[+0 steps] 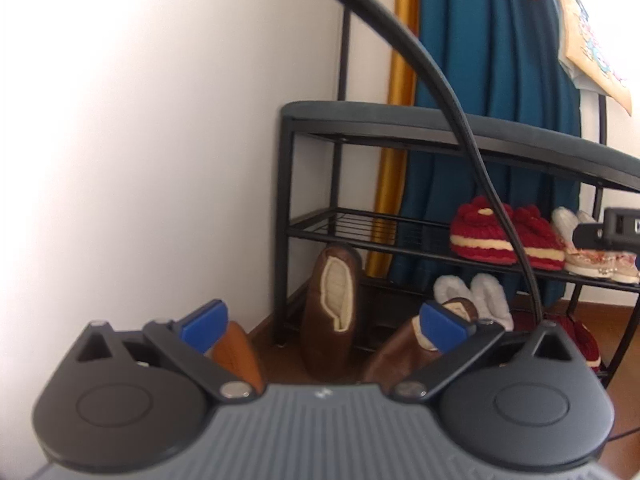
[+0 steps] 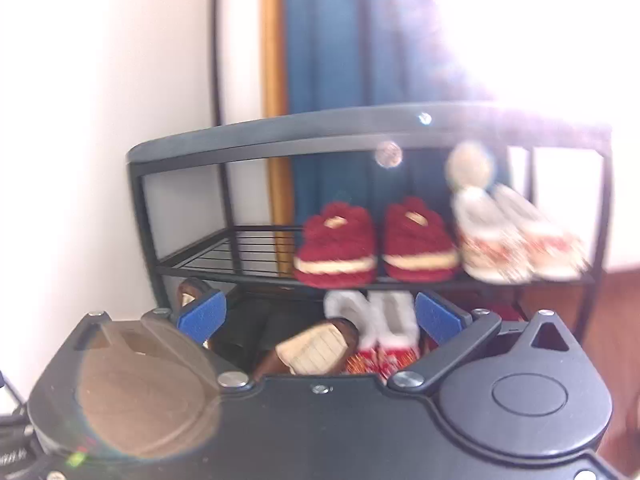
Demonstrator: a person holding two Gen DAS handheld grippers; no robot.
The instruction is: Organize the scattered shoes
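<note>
No legible writing or brand on any shoe; the print on the hanging cloth (image 1: 596, 36) is too blurred to read; left gripper (image 1: 324, 322) wide open, holding nothing; a brown slipper (image 1: 332, 308) stands upright between its blue pads, beside the shoe rack (image 1: 285, 200), a second brown slipper (image 1: 396, 354) leaning by the right pad; right gripper (image 2: 322, 316) also spread wide and empty, a brown slipper (image 2: 316, 350) lying low between its fingers; red knitted slippers (image 2: 376, 240) sit paired on the rack's middle shelf, white slippers (image 1: 472, 296) on the shelf below.
</note>
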